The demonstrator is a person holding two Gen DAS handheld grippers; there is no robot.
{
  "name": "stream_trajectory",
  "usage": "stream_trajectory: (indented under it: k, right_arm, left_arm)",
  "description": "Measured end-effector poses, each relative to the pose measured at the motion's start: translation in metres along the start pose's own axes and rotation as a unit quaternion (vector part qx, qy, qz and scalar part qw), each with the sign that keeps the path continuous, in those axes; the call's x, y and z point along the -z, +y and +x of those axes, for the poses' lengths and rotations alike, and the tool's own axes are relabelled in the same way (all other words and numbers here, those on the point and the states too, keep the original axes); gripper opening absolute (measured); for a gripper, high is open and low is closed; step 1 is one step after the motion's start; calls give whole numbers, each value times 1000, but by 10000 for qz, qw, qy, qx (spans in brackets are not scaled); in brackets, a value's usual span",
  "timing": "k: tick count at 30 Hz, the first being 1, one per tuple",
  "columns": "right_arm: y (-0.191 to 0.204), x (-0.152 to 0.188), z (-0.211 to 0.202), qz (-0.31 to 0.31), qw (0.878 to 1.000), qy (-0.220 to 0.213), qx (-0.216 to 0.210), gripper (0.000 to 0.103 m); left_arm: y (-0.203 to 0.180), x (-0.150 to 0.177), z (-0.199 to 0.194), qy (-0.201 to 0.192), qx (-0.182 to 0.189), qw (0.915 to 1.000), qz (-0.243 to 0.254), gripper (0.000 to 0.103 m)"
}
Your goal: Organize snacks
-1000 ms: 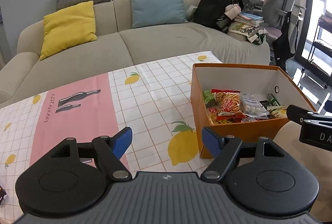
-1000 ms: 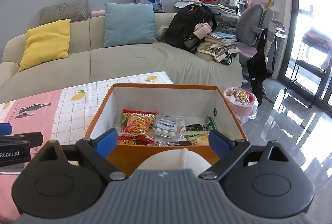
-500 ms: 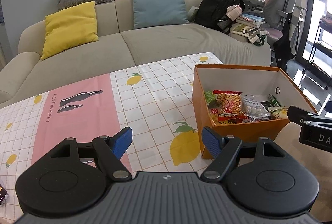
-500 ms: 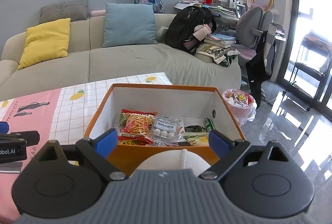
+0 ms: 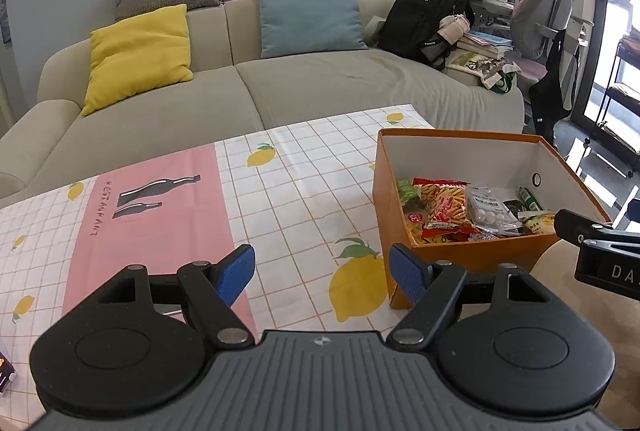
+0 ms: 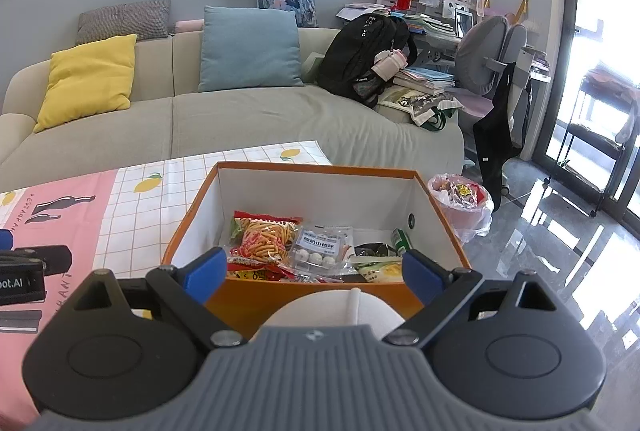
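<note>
Left tool: jaws spread wide, empty, above the tabletop; right tool: jaws spread wide, empty, before the orange box containing snack packets.

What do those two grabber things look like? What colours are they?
Both match. The left gripper and right gripper each have a ribbed grey body, two round black discs with black link arms and silver pins, and blue textured fingers. White lettering marks their sides.

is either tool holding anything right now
No. The left tool and right tool are both open and empty; the snacks lie in the box.
</note>
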State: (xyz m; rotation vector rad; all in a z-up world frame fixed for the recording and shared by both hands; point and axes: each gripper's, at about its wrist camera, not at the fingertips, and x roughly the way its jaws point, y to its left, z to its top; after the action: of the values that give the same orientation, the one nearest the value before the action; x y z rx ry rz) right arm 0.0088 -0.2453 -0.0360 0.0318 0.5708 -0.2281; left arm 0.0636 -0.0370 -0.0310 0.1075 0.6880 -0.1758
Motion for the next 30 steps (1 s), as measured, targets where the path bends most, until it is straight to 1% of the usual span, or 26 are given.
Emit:
stream_trajectory:
  k: [30]
  right_arm:
    - [0,-1,-1,-26,10000,-24,15,92]
  left_arm:
    - [2,-1,-4,-56,-86,9999,-74,89]
